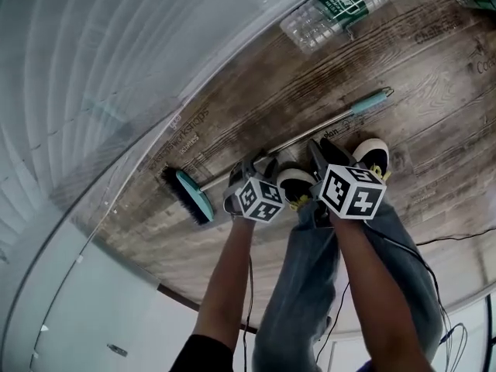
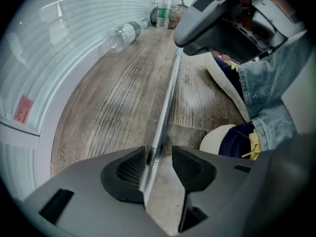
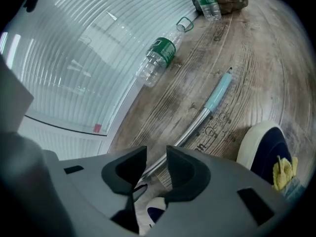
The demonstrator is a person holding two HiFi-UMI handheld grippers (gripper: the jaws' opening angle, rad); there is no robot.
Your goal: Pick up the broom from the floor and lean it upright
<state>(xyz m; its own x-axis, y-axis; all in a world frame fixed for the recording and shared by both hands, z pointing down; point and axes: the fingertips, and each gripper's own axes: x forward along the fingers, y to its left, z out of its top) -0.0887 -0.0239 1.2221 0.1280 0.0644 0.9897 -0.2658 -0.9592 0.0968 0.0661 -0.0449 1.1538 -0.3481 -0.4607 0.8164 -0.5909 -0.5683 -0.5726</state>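
We find the broom point(image 1: 298, 140), a teal brush head on a metal handle with a teal end grip, lying flat on the wood-plank floor point(image 1: 434, 76). It runs roughly parallel to the floor edge below the ribbed translucent wall point(image 1: 116, 68).

The left gripper point(image 2: 160, 158) straddles the handle toward the brush-head end. Its jaws stand apart, with a gap showing beside the handle.

The right gripper point(image 3: 157, 158) straddles the handle nearer the grip, jaws likewise apart and unclamped.

A clear plastic bottle with a green label point(image 1: 333, 10) lies near the same edge.

Wooden floor point(image 1: 434, 91) carries a broom point(image 1: 341, 118) and bottle point(image 1: 333, 10).
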